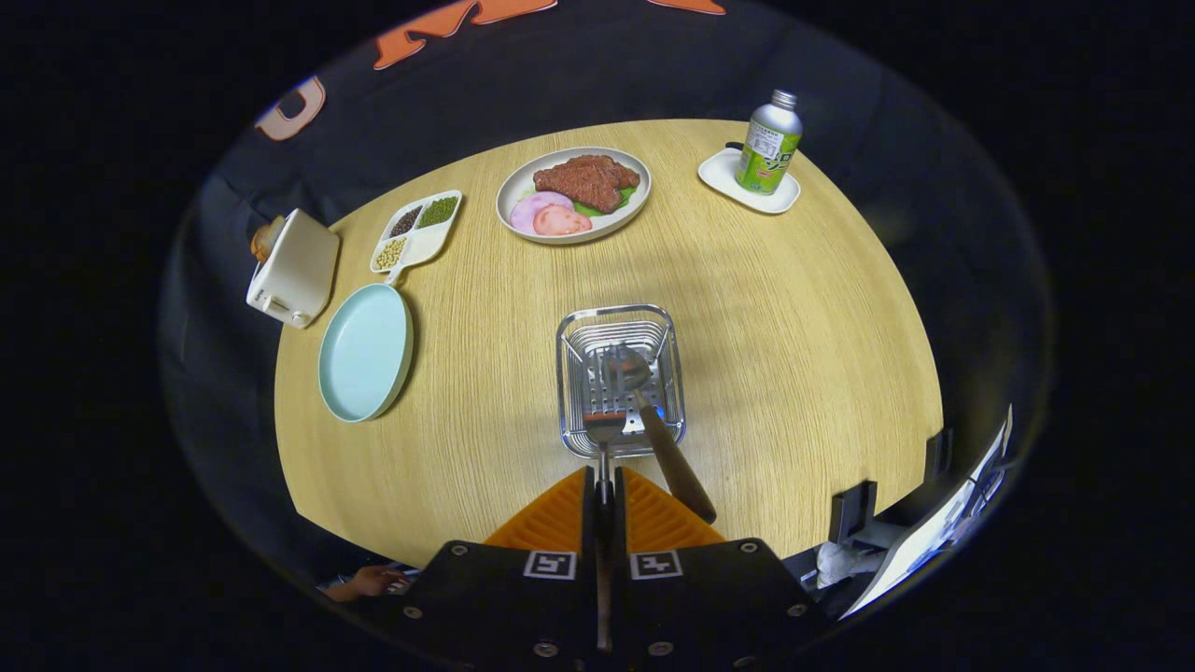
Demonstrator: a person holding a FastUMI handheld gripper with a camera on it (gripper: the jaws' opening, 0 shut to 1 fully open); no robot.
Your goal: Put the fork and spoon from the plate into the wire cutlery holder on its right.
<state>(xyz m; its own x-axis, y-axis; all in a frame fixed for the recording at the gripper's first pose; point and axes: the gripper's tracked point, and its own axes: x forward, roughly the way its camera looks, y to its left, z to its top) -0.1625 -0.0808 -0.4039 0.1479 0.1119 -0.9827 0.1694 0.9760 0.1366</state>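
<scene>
The tool [604,490] is clamped on the fork [605,427], head over the wire cutlery holder [621,378] at twelve o'clock, beside the spoon [653,420]. Best lower it straight, then release.

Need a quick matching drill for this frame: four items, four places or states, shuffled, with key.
1. fork
2. spoon
3. pale blue plate
4. bottle

A. stands on a small white tray
B. head down in the wire cutlery holder, handle leaning out
C. bare, left of the holder
D. held between the gripper fingers, over the holder

Pairs: 1-D, 2-B, 3-C, 4-A
</scene>
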